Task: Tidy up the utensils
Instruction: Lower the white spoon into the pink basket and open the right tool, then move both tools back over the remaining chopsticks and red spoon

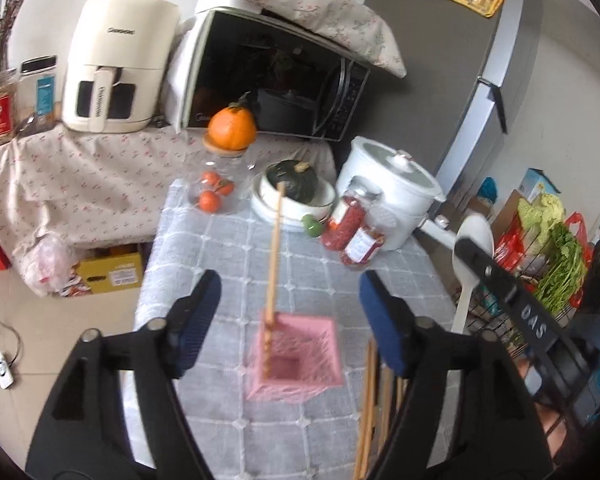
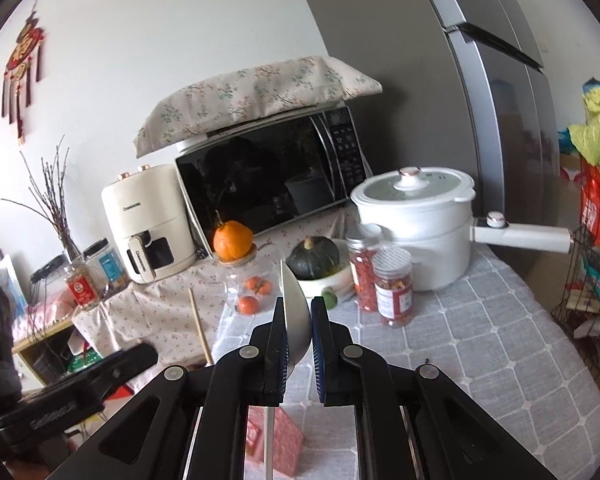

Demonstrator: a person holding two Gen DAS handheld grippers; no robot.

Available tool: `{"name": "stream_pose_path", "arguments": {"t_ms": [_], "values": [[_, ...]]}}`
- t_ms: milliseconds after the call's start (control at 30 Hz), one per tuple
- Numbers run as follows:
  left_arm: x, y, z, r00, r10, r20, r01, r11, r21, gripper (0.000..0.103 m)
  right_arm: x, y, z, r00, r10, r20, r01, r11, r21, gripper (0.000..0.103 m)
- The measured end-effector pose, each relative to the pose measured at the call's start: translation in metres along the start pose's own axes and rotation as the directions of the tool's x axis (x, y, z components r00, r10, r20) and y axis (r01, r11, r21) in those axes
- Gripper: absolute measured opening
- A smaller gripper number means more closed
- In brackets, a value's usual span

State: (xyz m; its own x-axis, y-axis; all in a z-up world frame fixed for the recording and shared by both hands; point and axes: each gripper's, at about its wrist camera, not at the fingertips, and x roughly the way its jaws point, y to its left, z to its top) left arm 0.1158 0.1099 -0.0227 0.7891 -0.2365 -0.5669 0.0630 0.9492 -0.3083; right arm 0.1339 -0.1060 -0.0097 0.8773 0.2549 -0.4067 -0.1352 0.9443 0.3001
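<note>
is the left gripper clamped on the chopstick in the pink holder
No, the left gripper stands open, its pads well clear on either side of the chopstick standing in the pink holder.

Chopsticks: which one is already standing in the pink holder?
The single chopstick leaning upright in the pink holder; the other chopsticks lie flat on the table beside it.

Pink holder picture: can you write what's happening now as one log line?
left gripper: open above pink holder | chopstick: standing in holder | right gripper: shut on white spoon
</note>
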Motion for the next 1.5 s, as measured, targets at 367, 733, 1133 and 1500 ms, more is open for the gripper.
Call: {"name": "stream_pose_path", "arguments": {"t_ms": [367,733,1133,1500], "values": [[-0.009,0.059,-0.016,0.967,0.180,-0.180,-0.198,0.976,-0.088,0.083,0.039,0.051,-0.022,0.986,-0.034,0.164,0.031,0.999,0.016,0.010],[-0.008,0.058,-0.017,0.962,0.189,-0.195,-0.202,0.978,-0.049,0.083,0.061,0.065,-0.057,0.969,-0.156,0.194,0.161,0.987,-0.011,0.014],[-0.008,0.040,-0.023,0.954,0.214,-0.208,-0.216,0.976,0.013,0.095,0.018,0.028,-0.035,0.974,-0.169,0.153,0.165,0.986,0.036,0.076],[-0.013,0.006,-0.033,0.957,0.214,-0.193,-0.198,0.975,0.098,0.102,-0.016,-0.017,-0.014,0.948,-0.317,0.011,0.317,0.947,-0.056,0.103]]}}
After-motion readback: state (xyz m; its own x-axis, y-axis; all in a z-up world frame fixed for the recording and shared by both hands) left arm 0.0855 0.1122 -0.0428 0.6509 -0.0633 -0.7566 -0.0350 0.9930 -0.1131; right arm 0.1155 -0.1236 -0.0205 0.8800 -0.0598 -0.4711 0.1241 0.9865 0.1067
